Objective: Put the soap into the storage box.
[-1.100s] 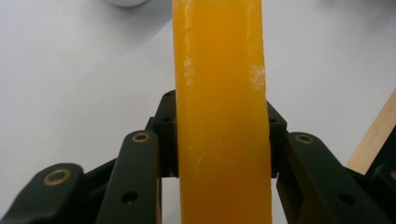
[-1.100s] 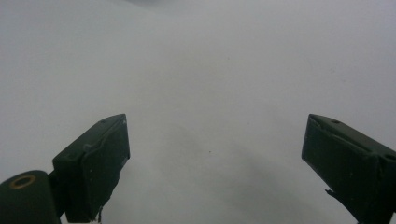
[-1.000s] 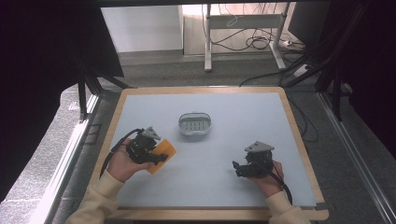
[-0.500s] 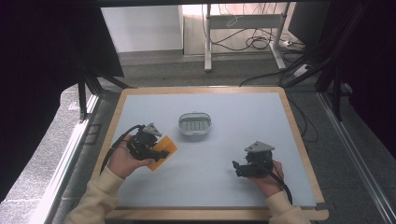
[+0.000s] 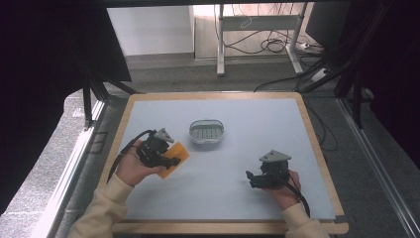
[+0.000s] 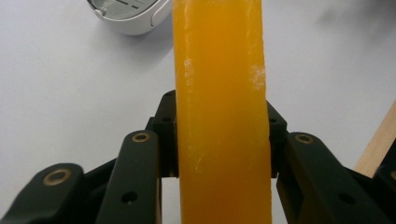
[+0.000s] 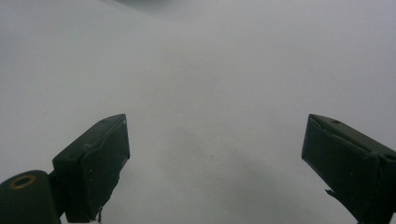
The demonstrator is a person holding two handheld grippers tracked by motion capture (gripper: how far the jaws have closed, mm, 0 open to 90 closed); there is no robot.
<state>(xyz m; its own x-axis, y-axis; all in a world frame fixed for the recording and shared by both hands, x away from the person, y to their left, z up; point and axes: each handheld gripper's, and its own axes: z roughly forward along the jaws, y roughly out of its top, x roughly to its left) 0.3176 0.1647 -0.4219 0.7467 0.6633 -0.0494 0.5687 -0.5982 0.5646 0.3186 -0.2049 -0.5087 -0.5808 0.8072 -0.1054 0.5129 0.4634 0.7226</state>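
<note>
No readable brand, label or writing anywhere. Left gripper (image 5: 168, 159), black and two-jawed, clamped on a translucent orange rectangular soap bar (image 5: 174, 159); in the left gripper view both jaws pressed flat against the bar's (image 6: 222, 112) long sides, bar standing on edge between them and running up past the tips. Just beyond those tips and slightly to one side, a white oval plastic soap dish (image 6: 128, 16) with a slotted grey insert, near but apart from the bar. Right gripper (image 5: 252, 179), black with a grey three-cornered top plate, held low over the surface, well apart from the bar and the dish (image 5: 206, 132); jaws spread wide with nothing between them, bare tabletop in the gap in the right gripper view (image 7: 217, 154). Underneath, a pale grey-white table mat (image 5: 257, 129) in a light wooden frame (image 5: 312, 134). Further off, grey floor, loose black cables (image 5: 270, 44), white desk legs (image 5: 220, 44).
</note>
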